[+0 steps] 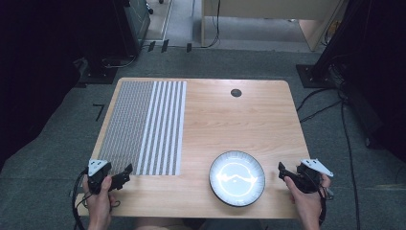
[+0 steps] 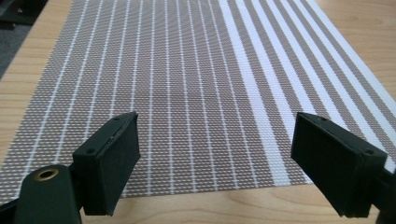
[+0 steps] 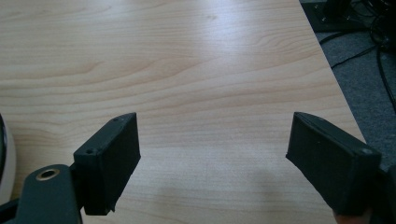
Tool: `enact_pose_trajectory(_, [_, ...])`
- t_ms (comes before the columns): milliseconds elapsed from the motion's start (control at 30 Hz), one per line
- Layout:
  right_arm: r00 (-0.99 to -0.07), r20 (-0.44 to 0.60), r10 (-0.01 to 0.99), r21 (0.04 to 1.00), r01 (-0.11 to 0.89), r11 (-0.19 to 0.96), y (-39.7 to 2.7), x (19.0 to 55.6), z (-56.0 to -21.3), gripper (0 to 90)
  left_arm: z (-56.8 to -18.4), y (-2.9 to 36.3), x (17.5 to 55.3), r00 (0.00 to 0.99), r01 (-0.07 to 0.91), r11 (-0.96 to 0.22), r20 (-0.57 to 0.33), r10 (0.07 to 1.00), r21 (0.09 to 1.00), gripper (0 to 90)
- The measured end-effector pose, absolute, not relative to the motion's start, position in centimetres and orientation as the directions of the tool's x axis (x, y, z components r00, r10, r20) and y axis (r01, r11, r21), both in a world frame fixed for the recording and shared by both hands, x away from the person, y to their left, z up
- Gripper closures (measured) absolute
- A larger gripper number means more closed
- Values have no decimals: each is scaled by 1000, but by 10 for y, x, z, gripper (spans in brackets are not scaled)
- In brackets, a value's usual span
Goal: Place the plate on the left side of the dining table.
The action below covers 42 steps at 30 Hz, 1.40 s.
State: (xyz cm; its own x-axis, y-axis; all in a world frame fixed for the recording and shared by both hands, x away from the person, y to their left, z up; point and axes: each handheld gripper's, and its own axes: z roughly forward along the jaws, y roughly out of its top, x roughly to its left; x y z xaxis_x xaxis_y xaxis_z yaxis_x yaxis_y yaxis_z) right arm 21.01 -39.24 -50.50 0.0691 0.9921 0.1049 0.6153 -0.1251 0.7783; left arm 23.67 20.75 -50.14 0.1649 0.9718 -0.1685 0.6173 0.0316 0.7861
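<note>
On the near half of the wooden table (image 1: 230,124) sits the plate (image 1: 237,178), a round dish with a dark ribbed rim and a pale centre, right up by the person's edge and a little right of the middle. Nothing is on it and nothing touches it. Just right of it hangs the right gripper (image 1: 287,173), held in the right hand (image 1: 306,196), near the plate's rim but apart from it. From the right gripper view, that gripper (image 3: 212,161) has its jaws spread wide, bare wood between them, nothing in the grasp; a pale sliver of the plate (image 3: 5,158) peeks in at the left edge, and the table's right edge and grey floor run past on the far right.

Over to the other side: the left gripper (image 1: 122,176), in the left hand (image 1: 98,201), sits at the near left corner of the table, its tips right at the near edge of the striped placemat (image 1: 143,125). In the left gripper view it (image 2: 215,163) is likewise splayed wide and empty, the placemat (image 2: 196,84) stretching away between the jaws, fine white lines on the left part, broad white bands on the right. I can't tell whether the jaws rest on the mat or hover above it.

Far back on the table, a small dark round grommet (image 1: 236,92).
</note>
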Motion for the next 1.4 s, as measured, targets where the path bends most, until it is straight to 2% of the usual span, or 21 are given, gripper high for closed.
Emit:
enact_pose_trajectory(300, [52, 144, 988, 786, 600, -146, -385, 210, -499, 181, -500, 199, 232, 162, 613, 49, -186, 969, 788, 154])
enact_pose_trajectory(667, [6, 168, 986, 797, 588, -139, -370, 207, -493, 185, -496, 175, 233, 207, 606, 23, -186, 961, 795, 154])
enact_pose_trajectory(1400, [-58, 198, 978, 798, 589, -127, -341, 204, -489, 186, -500, 93, 226, 350, 617, -63, -202, 915, 784, 155])
